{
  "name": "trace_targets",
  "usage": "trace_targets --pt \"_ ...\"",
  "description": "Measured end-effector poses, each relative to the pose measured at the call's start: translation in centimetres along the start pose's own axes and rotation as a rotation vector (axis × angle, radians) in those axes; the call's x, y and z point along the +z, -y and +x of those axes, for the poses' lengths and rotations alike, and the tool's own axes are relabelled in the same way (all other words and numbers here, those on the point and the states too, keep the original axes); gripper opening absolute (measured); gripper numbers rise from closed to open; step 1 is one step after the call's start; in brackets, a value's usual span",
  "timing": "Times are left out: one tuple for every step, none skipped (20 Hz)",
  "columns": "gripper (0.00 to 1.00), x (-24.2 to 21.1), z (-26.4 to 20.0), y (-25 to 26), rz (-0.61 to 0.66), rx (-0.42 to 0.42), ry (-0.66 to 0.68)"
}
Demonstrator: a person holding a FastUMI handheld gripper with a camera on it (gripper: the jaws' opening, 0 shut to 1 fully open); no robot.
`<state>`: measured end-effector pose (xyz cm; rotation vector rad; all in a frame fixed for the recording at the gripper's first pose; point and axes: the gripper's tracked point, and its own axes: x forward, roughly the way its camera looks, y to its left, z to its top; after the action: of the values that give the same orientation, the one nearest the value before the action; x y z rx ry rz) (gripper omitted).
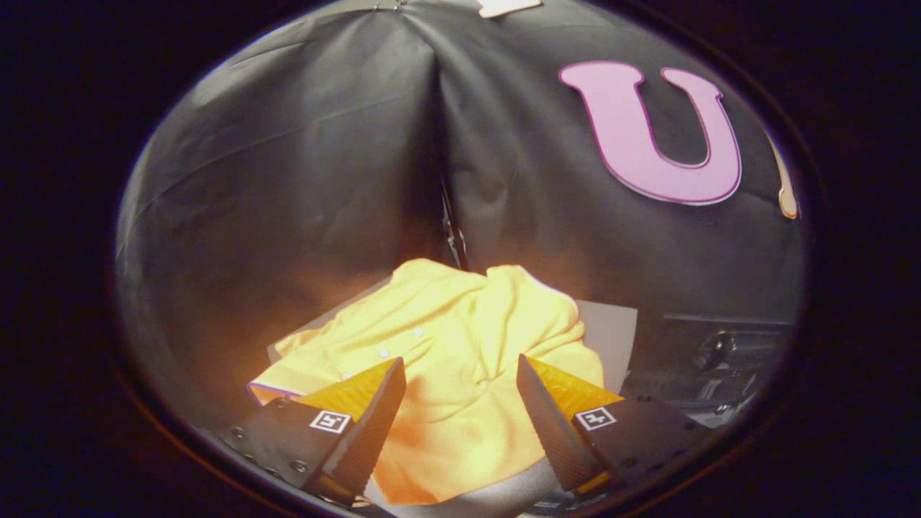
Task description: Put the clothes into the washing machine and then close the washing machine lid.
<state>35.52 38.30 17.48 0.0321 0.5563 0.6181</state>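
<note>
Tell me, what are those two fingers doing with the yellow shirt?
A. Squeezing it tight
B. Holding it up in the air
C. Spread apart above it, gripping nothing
C: the gripper is open, its fingers apart over the yellow shirt, which lies crumpled on a flat board.

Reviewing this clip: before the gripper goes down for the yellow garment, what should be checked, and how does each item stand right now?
1. Jaws open wide enough: ok, the gripper is spread.
2. Yellow garment lined up: ok, it lies between and just ahead of the jaws.
3. Garment free of the jaws: ok, neither presses on it.
4. Garment supported: ok, bunched on a grey board.
5. Washing machine lid open: cannot tell; only dark equipment beside the board.
</note>
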Motion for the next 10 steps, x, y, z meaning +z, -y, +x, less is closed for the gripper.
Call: trace_targets --pt "0.98 -0.2 0.3 -0.1 -0.005 0.003 -0.022" --pt "0.98 -0.7 0.5 -0.3 -0.018 0.007 -0.054" --pt "0.98 -0.7 0.5 -0.1 -0.046 -0.001 -0.053" --pt "0.98 -0.9 0.5 0.2 -0.078 -0.018 -0.069" --pt "0.91 -1.0 0.5 0.2 -0.112 -0.027 -0.07" --pt "0.81 -1.1 0.5 0.3 -0.143 -0.046 -0.083" --pt "0.72 -0.9 1.3 0.2 -0.162 -0.043 -0.077" --pt "0.62 -1.3 0.6 -0.4 -0.165 -0.044 -0.088" --pt "0.52 -1.1 0.5 -0.7 -0.166 -0.056 -0.081" --pt "0.42 -1.4 0.4 -0.8 -0.163 -0.065 -0.091"
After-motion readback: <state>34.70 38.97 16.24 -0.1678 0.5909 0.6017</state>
